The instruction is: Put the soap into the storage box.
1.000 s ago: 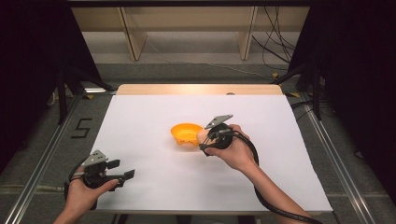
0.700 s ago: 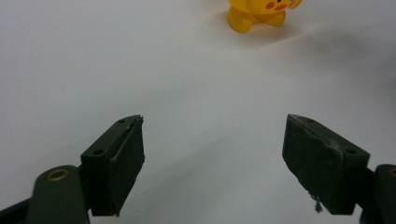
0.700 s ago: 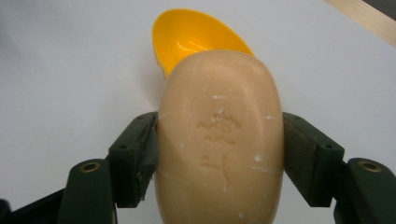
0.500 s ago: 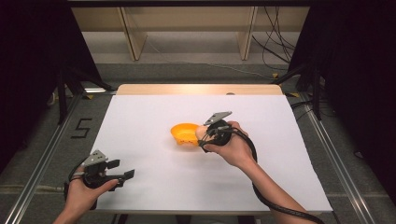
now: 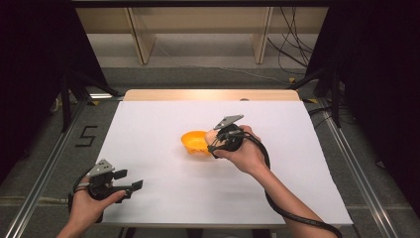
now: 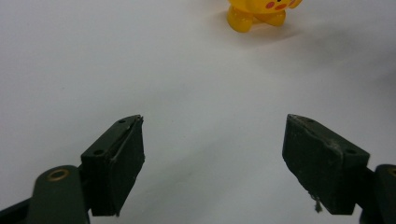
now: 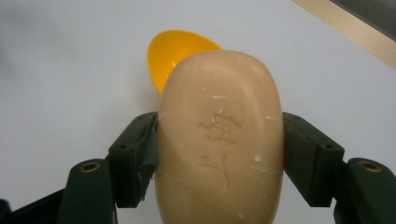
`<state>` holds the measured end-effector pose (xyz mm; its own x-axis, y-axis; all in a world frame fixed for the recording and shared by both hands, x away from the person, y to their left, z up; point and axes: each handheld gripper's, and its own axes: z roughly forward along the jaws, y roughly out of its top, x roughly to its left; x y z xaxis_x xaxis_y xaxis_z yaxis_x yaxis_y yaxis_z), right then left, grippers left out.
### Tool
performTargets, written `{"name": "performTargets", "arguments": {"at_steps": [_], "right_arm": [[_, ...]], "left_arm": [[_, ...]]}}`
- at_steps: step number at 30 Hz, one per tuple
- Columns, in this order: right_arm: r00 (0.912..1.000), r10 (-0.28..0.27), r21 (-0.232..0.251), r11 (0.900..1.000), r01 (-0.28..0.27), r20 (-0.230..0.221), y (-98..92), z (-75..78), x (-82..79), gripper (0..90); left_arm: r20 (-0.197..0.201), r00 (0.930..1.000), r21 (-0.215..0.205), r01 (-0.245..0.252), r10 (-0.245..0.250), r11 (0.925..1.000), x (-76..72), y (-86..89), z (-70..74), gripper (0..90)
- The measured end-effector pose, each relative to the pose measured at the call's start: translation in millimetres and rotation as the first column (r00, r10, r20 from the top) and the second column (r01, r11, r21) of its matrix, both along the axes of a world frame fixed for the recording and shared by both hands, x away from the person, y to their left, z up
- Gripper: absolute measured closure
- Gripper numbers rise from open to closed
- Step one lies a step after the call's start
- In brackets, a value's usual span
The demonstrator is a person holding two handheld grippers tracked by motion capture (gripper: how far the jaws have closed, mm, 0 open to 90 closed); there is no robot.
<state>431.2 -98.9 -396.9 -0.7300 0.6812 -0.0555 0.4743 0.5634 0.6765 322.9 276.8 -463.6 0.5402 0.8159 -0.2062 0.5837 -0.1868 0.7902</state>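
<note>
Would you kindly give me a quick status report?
Right gripper shut on soap bar, beside orange bowl. Left gripper open, empty. Nothing in the way.

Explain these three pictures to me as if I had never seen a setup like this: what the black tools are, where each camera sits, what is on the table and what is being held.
A person sits at a table covered in white and holds a hand-operated gripper in each hand; each has two black fingers that pinch together. The wide picture comes from a fixed camera above, looking forward and down. The other two come from small cameras riding on the grippers, looking along their fingers.

The left gripper rests near the front left edge, fingers apart with nothing between them. Far ahead of it stands part of a yellow toy-like base with red dots, apparently the bowl's underside.

The right gripper clamps a beige bar of soap from both sides, next to an orange bowl in the middle of the table. Whether the soap is over the bowl is hard to tell.
</note>
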Motion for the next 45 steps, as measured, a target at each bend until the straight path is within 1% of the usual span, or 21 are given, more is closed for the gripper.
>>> {"name": "performTargets", "arguments": {"at_steps": [4,5,7,9,11,12,14,20,22,23,24,25,26,27,32,33,34,35,39,40,45], "right_arm": [[0.9999,-0.008,0.005,1.000,0.008,0.014,1.4,-0.7,1.3,33.3],[1.0000,0.004,-0.002,1.000,-0.004,0.000,1.3,0.8,2.5,33.3],[1.0000,0.000,-0.001,1.000,0.000,0.000,1.8,1.2,2.6,33.3],[0.9998,-0.003,0.008,1.000,0.003,0.019,3.0,0.7,4.8,33.3],[0.9999,0.004,-0.001,1.000,-0.004,0.016,2.5,1.8,5.3,33.3],[0.9994,0.021,-0.007,1.000,-0.021,0.029,2.4,2.5,7.3,33.3],[0.9990,0.022,-0.009,1.000,-0.022,0.039,2.5,2.6,7.9,33.3],[0.9992,0.023,-0.009,1.000,-0.022,0.034,4.3,2.7,9.8,33.3],[0.9985,0.024,-0.017,1.000,-0.023,0.048,4.6,2.8,11.3,33.3],[0.9990,0.022,-0.013,1.000,-0.021,0.038,5.3,3.1,10.9,33.3],[0.9981,0.025,-0.008,1.000,-0.024,0.056,5.9,2.3,12.0,33.3],[0.9989,0.027,-0.015,1.000,-0.026,0.038,5.4,4.3,11.8,33.3],[0.9998,0.010,-0.007,1.000,-0.010,0.015,6.6,5.1,10.7,33.3],[0.9996,0.007,-0.008,1.000,-0.007,0.027,6.9,4.9,11.3,33.3],[0.9992,0.004,0.002,1.000,-0.004,0.040,9.2,5.6,14.2,33.3],[0.9989,0.026,-0.014,1.000,-0.026,0.038,8.4,7.3,15.6,33.3],[0.9985,0.031,-0.009,1.000,-0.030,0.046,8.8,6.7,16.6,33.3],[0.9995,0.013,-0.008,1.000,-0.012,0.029,9.5,7.2,15.4,33.3],[0.9995,0.006,-0.006,1.000,-0.005,0.031,10.9,7.3,16.5,33.3],[0.9975,0.037,-0.015,0.999,-0.036,0.060,10.5,6.8,19.5,33.3],[0.9978,0.030,-0.010,1.000,-0.029,0.059,12.4,6.3,20.9,33.3]], "left_arm": [[0.002,1.0000,0.000,-0.001,0.001,1.0000,0.1,0.0,-0.1,20.5],[-0.001,1.0000,0.003,-0.002,0.002,1.0000,0.0,-0.1,0.0,20.5],[-0.002,1.0000,0.000,0.001,-0.001,1.0000,0.1,0.0,0.0,20.5],[-0.001,1.0000,-0.001,0.000,0.000,1.0000,0.0,-0.1,0.0,20.5],[0.003,1.0000,0.000,-0.004,0.004,1.0000,0.0,-0.3,-0.2,20.5],[0.002,1.0000,0.000,-0.004,0.004,1.0000,0.0,-0.3,-0.3,20.5],[0.002,1.0000,-0.001,-0.003,0.003,1.0000,0.0,-0.2,-0.2,20.5],[0.002,1.0000,0.004,-0.001,0.001,1.0000,0.1,0.3,-0.1,20.5],[0.002,1.0000,0.005,0.001,-0.001,1.0000,0.1,0.6,0.0,20.5],[0.000,1.0000,0.001,0.001,-0.001,1.0000,0.0,0.5,0.1,20.5],[0.001,1.0000,0.004,0.005,-0.005,1.0000,0.2,0.8,0.3,20.5],[0.004,1.0000,0.002,0.003,-0.003,1.0000,0.2,0.6,0.2,20.5],[0.002,1.0000,0.003,0.005,-0.005,1.0000,0.3,0.6,0.3,20.5],[0.004,1.0000,0.001,0.005,-0.005,1.0000,0.3,0.5,0.2,20.5],[0.008,1.0000,-0.004,0.003,-0.002,1.0000,-0.1,-0.2,0.1,20.5],[0.010,0.9999,-0.004,0.004,-0.004,1.0000,0.0,0.0,0.1,20.5],[0.010,0.9999,0.002,0.006,-0.006,1.0000,0.0,0.5,0.3,20.5],[0.010,0.9999,0.002,0.006,-0.006,1.0000,0.0,0.6,0.3,20.5],[0.008,0.9999,0.003,0.008,-0.008,1.0000,0.1,0.9,0.4,20.5],[0.011,0.9999,0.003,0.007,-0.007,1.0000,0.1,0.8,0.3,20.5],[0.011,0.9999,0.003,0.007,-0.007,1.0000,0.1,0.7,0.3,20.5]]}}
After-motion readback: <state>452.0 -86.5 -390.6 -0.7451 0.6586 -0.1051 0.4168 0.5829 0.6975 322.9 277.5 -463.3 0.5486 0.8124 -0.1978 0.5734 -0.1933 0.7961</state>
